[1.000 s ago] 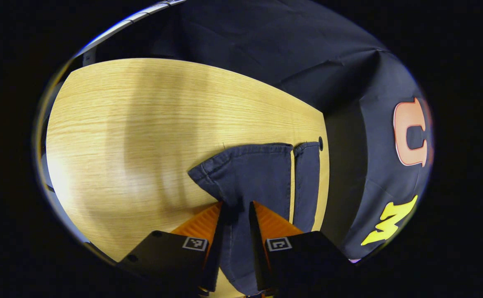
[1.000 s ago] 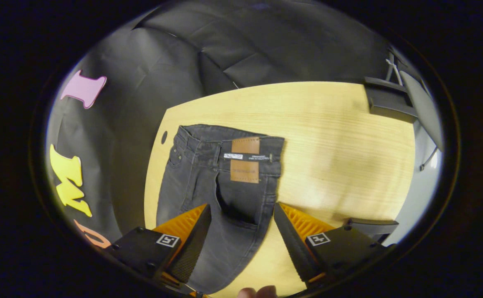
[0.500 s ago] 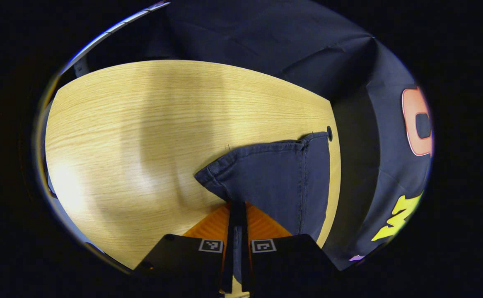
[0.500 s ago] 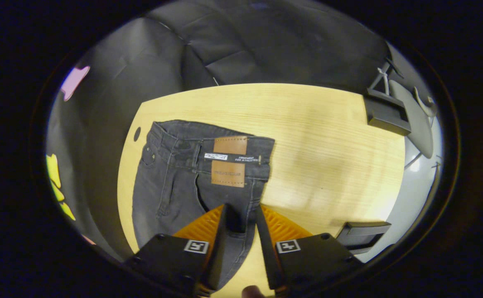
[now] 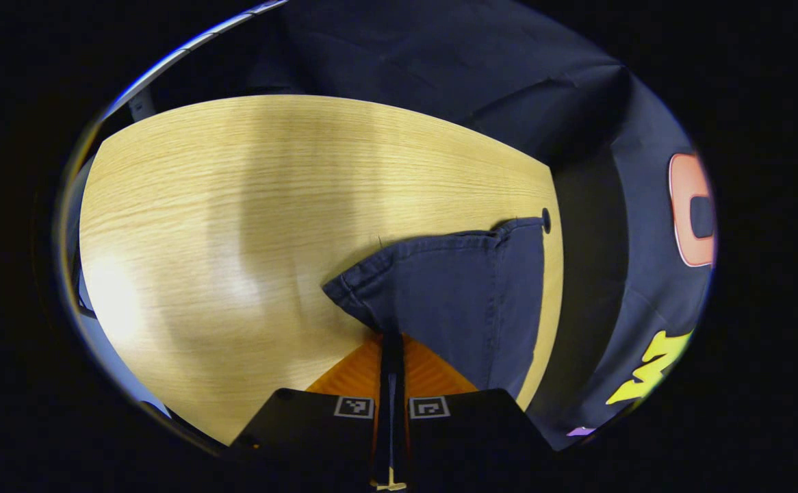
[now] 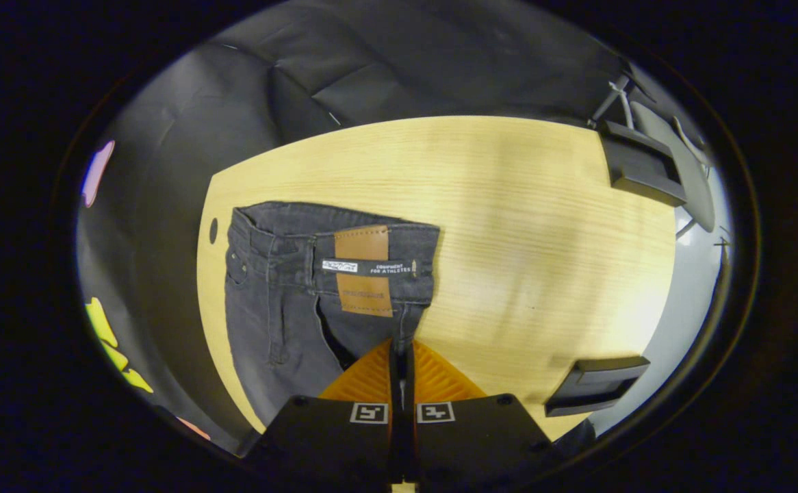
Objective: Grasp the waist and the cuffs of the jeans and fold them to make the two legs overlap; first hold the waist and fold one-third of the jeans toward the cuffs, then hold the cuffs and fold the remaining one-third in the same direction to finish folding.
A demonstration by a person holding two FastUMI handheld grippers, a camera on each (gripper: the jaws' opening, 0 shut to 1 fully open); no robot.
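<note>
The dark grey denim jeans (image 6: pixel 282 308) lie on the pale wood-grain table (image 6: pixel 508 226) along its edge beside the booth wall, waistband with its tan leather patch (image 6: pixel 363 270) at one end. In the left gripper view, the cuffs (image 5: pixel 454 287) lie one over the other, so the legs look largely overlapped. The left gripper (image 5: pixel 391 356) is pressed together, pinching the cuff fabric; the right gripper (image 6: pixel 401 359) is likewise closed on the denim just below the waistband. By my reading, both thirds-folds are not yet done: the waist must first go toward the cuffs.
</note>
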